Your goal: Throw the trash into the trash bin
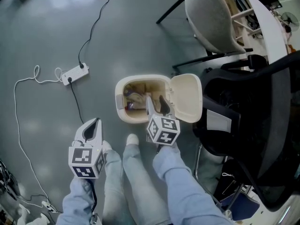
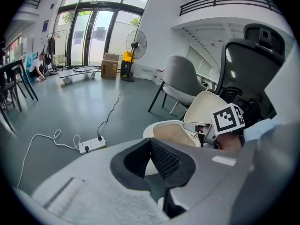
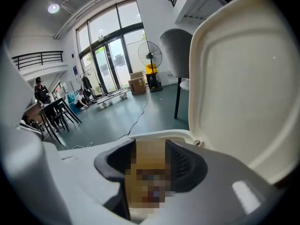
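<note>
Power strip (image 1: 74, 74) (white) on the floor (image 1: 37, 22); grey chair (image 1: 208, 18), black chair (image 1: 262, 125) beyond

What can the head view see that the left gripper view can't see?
Only the head view shows the trash lying inside the bin and the person's legs. Only the left gripper view shows the standing fan, the glass doors, a cardboard box and a crouching person far off. Both show the trash bin with its lid open, the power strip on the floor, the right gripper over the bin, and the grey chair.
</note>
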`<state>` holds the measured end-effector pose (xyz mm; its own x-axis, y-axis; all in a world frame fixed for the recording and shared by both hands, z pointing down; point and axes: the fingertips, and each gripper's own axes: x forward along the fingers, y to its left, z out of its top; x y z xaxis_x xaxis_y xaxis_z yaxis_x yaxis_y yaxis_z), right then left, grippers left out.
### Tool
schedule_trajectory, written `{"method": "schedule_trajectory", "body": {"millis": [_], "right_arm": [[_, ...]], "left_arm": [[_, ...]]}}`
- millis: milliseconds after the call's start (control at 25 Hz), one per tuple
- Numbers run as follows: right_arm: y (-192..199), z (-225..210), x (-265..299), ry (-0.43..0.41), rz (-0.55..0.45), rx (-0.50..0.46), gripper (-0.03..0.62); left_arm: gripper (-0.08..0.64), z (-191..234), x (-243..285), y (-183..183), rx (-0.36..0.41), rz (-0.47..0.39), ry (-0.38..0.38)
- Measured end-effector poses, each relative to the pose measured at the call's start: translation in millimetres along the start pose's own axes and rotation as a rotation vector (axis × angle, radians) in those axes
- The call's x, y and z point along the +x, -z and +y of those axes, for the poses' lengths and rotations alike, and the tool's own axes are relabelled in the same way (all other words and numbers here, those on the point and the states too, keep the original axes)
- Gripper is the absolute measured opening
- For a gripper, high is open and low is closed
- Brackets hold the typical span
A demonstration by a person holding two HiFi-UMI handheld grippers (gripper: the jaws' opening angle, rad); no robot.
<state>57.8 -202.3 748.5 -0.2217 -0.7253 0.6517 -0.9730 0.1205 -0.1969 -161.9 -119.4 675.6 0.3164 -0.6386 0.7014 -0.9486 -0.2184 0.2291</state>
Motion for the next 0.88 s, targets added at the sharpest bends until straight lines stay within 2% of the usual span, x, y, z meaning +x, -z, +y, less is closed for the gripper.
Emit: {"method": "schedule_trajectory", "body": {"millis": [240, 400, 680, 880], "right_arm": [[-22.7, 18.0, -52.7, -0.052, -0.015, -0.022, 0.095], [-43.2, 41.1, -112.6, -0.091, -0.016, -0.035, 0.006], [-90.7, 53.9, -197.6, -0.047, -0.019, -0.011, 0.003], [-138.6, 71.4, -262.1, -0.08, -0.036, -0.095, 0.003]], "left_arm": [[0.009, -7.4, -12.0, -19.2, -0.03, -0.036, 0.01], [0.009, -27.0, -34.7, -41.7, -0.06, -0.039, 0.049], [0.009, -61.9, -93.8, -86.3, -0.035, -0.066, 0.07], [0.009, -80.4, -150.7, -119.7, -0.035, -0.118, 0.058]]}}
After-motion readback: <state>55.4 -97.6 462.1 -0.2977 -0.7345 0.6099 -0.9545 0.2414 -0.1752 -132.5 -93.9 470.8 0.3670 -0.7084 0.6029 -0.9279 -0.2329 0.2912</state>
